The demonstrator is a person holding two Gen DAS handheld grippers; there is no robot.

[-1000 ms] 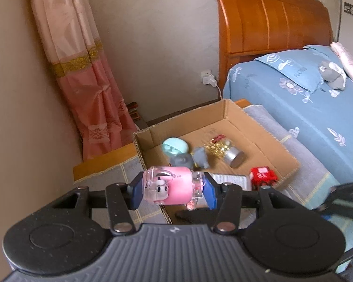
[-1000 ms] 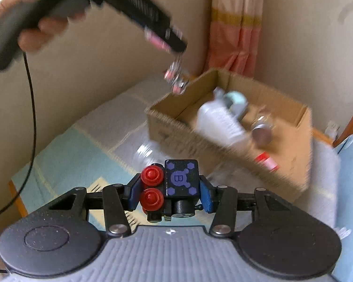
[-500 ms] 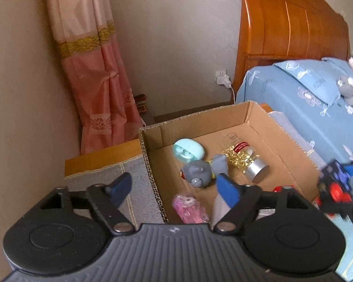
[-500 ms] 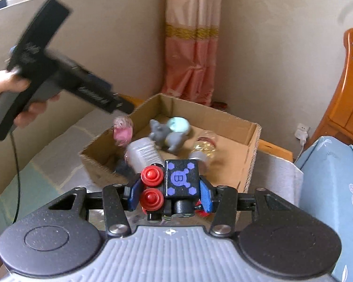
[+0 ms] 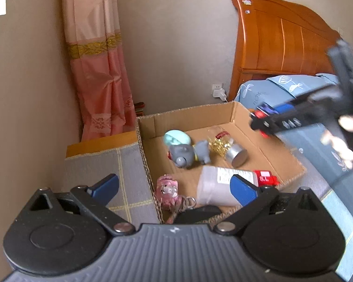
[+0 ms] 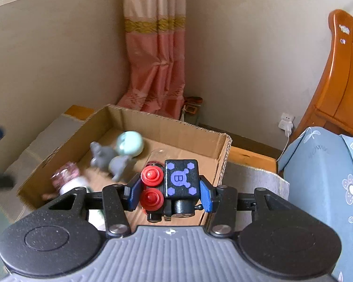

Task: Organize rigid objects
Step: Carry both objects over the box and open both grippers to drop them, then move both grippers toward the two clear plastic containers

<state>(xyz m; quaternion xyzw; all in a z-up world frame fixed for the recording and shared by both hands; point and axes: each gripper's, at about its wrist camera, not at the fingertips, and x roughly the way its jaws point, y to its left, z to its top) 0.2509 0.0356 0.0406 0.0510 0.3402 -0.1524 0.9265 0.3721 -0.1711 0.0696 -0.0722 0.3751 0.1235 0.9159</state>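
Note:
An open cardboard box [image 5: 200,115] holds a pink toy [image 5: 167,190], a white bottle [image 5: 214,185], a grey elephant figure [image 5: 183,155], a mint round case [image 5: 176,137], a jar of gold bits [image 5: 226,145] and a small red item [image 5: 267,179]. My left gripper [image 5: 174,185] hovers over the box's near corner, its jaws opening, nothing pressed between the blue pads. The pink toy lies loose below them. My right gripper [image 6: 169,189] is shut on a black cube toy [image 6: 181,178] with red buttons, held over the box's [image 6: 167,127] near wall. In the left wrist view the right gripper [image 5: 263,119] hangs above the right wall.
The box sits on a grey checked cloth [image 5: 101,164] over a wooden table edge [image 5: 101,141]. A pink curtain [image 5: 98,70] hangs in the corner behind. To the right stand a wooden headboard [image 5: 282,37] and a blue bedcover [image 6: 329,164]. A charger [image 6: 286,122] is plugged into the wall.
My left gripper let go of the pink toy, which dropped into the box's near corner, and its jaws spread wide. My right gripper carried the cube toy up over the box.

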